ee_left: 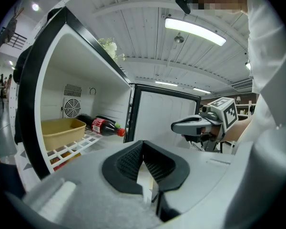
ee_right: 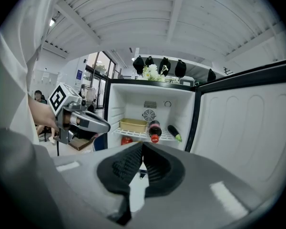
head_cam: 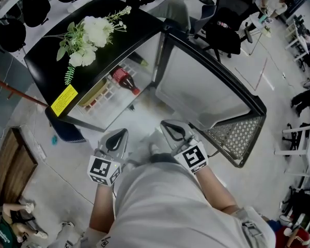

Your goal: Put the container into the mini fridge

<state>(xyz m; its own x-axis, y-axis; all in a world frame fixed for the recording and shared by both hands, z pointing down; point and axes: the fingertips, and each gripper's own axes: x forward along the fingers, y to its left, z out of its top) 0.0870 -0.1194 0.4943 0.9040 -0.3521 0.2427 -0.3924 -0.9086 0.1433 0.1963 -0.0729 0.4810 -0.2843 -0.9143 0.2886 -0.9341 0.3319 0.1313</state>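
Note:
The tan container (ee_right: 132, 124) sits on the white wire shelf inside the open mini fridge (head_cam: 51, 71), at the shelf's left end (ee_left: 62, 130). No gripper touches it. My left gripper (head_cam: 120, 134) and right gripper (head_cam: 169, 125) hover side by side in front of the fridge opening, well short of the shelf. Both are shut with nothing between their jaws. In the left gripper view its pads (ee_left: 128, 161) meet at the tip. The right gripper's pads (ee_right: 126, 166) do the same.
A cola bottle (ee_right: 154, 128) and a dark bottle with a green tip (ee_right: 174, 132) lie on the shelf right of the container. The fridge door (head_cam: 196, 87) stands open to the right with a wire mesh rack (head_cam: 237, 136). White flowers (head_cam: 90, 35) lie on the fridge top.

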